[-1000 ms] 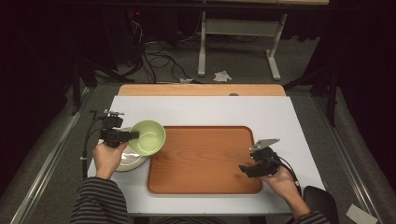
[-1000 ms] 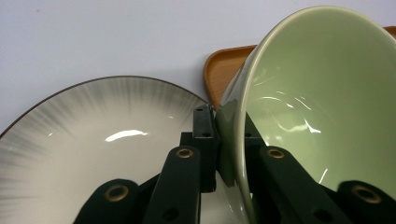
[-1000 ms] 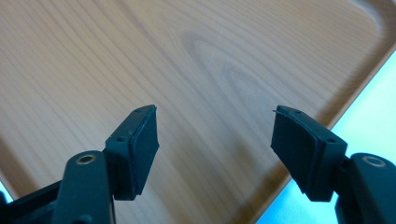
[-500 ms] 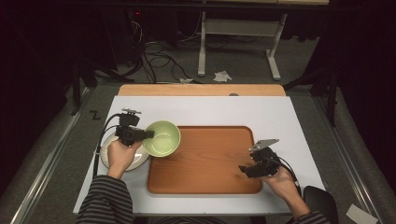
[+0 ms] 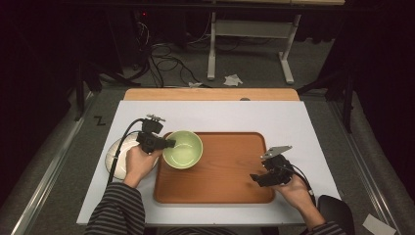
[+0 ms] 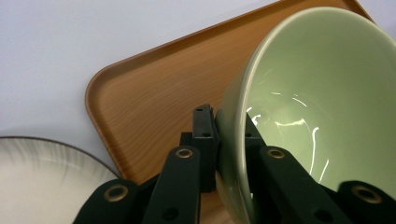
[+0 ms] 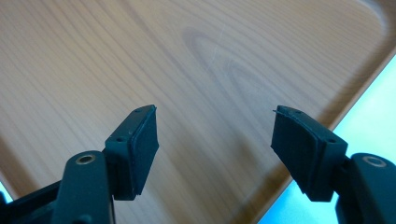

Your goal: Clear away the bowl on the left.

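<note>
High view: white tabletop, w/ wooden tray lying at centre. My left gripper sits at tray's left edge, clamped on rim of green bowl. Bowl is over tray's upper-left corner; can't tell if it touches tray or is held just above. White plate lies on tabletop just left of tray, partly under my left hand. Striped sleeve comes in from bottom. My right gripper is over tray's lower-right part, held by my right hand; grey three-cornered plate on top, cable trailing behind. Floor beyond tabletop: cables, crumpled paper, legs of a stand.

Left gripper view: left gripper jaws pinch bowl wall, one jaw outside, one inside. Bowl tilted, pale green glazed inside, nothing in it. Tray corner below, rounded, wood grain. Plate at lower left, dark-rimmed, beside tray, apart from it.

Right gripper view: right gripper jaws stand wide apart, nothing between them. Tray floor beneath, bare. Tray rim runs at right, w/ tabletop just past it.
</note>
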{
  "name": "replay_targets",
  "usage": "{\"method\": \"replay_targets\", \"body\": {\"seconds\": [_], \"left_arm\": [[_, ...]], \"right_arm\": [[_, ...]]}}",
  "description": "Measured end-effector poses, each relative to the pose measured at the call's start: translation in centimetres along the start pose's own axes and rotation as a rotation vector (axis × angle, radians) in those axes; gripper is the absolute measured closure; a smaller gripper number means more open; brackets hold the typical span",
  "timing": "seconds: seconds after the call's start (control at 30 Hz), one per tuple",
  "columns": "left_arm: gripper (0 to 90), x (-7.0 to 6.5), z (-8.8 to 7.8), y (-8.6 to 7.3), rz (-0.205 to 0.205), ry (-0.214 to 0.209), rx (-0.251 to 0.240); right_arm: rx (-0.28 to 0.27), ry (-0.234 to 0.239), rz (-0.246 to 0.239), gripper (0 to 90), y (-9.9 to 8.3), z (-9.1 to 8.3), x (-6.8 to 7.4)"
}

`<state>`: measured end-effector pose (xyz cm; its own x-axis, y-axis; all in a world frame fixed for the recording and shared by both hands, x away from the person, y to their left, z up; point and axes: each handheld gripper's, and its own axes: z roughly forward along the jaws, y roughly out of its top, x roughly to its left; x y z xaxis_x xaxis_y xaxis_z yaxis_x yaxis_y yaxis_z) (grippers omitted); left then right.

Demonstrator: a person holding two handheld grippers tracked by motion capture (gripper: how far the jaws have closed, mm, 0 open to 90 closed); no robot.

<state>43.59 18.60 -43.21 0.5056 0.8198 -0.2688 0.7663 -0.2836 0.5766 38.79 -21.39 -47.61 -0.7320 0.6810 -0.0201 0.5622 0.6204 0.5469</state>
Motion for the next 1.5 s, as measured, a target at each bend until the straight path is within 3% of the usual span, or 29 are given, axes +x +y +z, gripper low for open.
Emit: {"method": "replay_targets", "body": {"seconds": [0.13, 0.5, 0.67, 0.93, 1.3, 1.5], "left_arm": [[83.5, -0.7, 0.4, 0.5, 0.019, -0.023, 0.003], [83.5, -1.9, 1.8, 1.2, 0.055, -0.032, 0.033], [83.5, -3.1, 3.0, 1.9, 0.085, -0.046, 0.058], [83.4, -4.4, 4.9, 2.8, 0.102, -0.072, 0.085], [83.4, -5.1, 7.4, 3.8, 0.099, -0.075, 0.13], [83.4, -4.7, 8.6, 4.0, 0.061, -0.083, 0.143]], "right_arm": [[0.006, -0.004, -0.001, 33.2, 0.0, 0.0, 0.1], [0.005, -0.005, -0.003, 33.3, 0.0, 0.1, 0.0], [0.002, -0.005, 0.004, 33.3, -0.1, 0.0, -0.1], [0.001, -0.006, 0.003, 33.3, -0.1, 0.0, -0.1], [0.0, -0.003, 0.003, 33.3, -0.1, 0.0, -0.1], [0.0, -0.004, 0.002, 33.3, -0.1, 0.0, -0.1]]}}
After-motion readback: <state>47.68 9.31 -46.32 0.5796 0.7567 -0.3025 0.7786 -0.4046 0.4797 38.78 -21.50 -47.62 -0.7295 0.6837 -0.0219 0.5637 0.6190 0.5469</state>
